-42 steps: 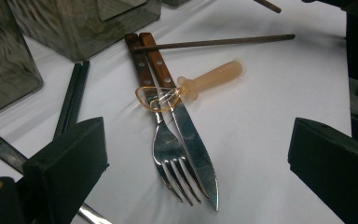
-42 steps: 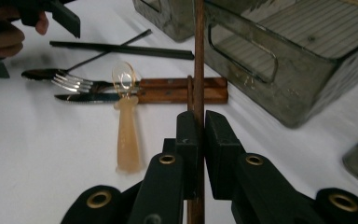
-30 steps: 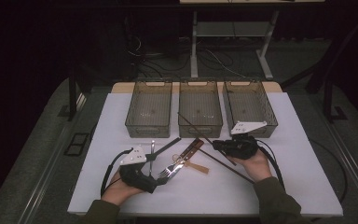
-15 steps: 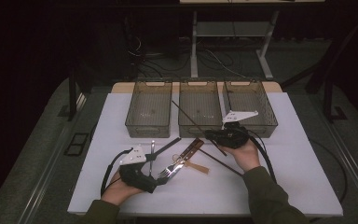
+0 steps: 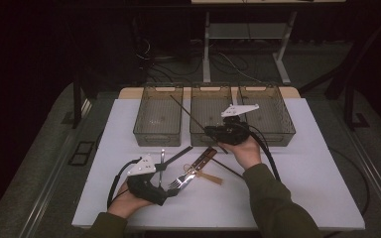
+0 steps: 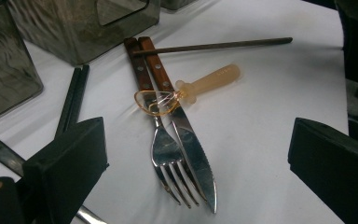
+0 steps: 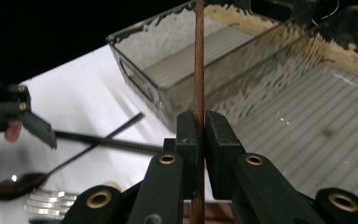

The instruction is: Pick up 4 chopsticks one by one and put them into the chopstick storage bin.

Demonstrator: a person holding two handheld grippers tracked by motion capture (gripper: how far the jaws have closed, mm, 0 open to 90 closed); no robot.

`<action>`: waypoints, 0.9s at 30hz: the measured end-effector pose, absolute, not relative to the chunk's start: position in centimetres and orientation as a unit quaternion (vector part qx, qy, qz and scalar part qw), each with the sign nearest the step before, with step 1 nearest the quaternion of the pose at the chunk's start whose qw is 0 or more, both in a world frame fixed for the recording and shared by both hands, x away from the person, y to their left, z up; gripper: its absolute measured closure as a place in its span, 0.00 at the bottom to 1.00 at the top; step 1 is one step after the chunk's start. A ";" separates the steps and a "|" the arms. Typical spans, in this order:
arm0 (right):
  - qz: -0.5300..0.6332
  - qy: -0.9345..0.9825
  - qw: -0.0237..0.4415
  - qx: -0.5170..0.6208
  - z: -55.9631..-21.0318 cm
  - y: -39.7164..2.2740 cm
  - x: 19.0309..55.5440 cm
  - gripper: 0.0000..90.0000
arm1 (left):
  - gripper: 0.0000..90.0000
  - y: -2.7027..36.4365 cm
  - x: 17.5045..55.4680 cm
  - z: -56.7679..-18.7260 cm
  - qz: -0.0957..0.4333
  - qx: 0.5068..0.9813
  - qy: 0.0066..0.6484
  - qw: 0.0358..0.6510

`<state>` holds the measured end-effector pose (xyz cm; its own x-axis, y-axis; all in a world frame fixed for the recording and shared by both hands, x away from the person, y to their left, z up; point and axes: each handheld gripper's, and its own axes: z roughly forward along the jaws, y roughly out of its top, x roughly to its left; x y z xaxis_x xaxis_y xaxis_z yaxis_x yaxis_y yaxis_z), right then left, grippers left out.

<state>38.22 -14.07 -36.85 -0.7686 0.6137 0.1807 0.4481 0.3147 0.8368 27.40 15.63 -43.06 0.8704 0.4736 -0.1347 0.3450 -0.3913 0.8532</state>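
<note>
My right gripper [image 7: 199, 123] is shut on a thin brown stick [image 7: 198, 70], which stands straight up between its pads. In the high view that gripper [image 5: 209, 131] hangs over the front of the middle bin [image 5: 196, 106], and the stick [image 5: 188, 114] slants up to the left. My left gripper [image 6: 198, 135] rests open on the table near the front edge, jaws wide apart. Ahead of it lie a fork [image 6: 168, 158] and a knife [image 6: 193, 149] side by side with brown handles. Across those handles lies a second brown stick [image 6: 214, 45].
Three clear bins stand in a row at the back: the left bin [image 5: 158, 134], the middle one and the right bin [image 5: 278, 134]. A small beige-handled wire loop tool [image 6: 209, 81], black chopsticks [image 6: 72, 100] and a spoon [image 7: 9, 186] lie on the white table [image 5: 302, 173].
My right gripper has risen and moved away and to the left, from the table by the knife handles to above the middle bin, carrying the stick. The left gripper has stayed put.
</note>
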 end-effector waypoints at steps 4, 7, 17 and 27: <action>0.488 0.804 0.091 0.327 -36.1 -13.0 38.8 0.93 | 0.04 15.6 27.3 -43.0 0.062 0.830 0.247 0.496; 0.488 0.803 0.094 0.328 -35.6 -12.1 39.3 0.93 | 0.04 15.6 27.3 -43.0 0.063 0.830 0.246 0.496; 0.490 0.794 0.109 0.342 -34.7 -9.4 41.4 0.93 | 0.04 15.5 27.4 -43.0 0.063 0.831 0.244 0.497; 0.485 0.795 0.111 0.347 -34.4 -6.0 43.5 0.93 | 0.04 15.6 27.4 -42.9 0.059 0.829 0.242 0.502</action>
<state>43.53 -5.98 -34.35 -0.7346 0.6593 0.1604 0.4439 0.2882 0.8485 27.37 15.59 -42.95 0.8761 0.4600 -0.1446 0.3415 -0.3800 0.8597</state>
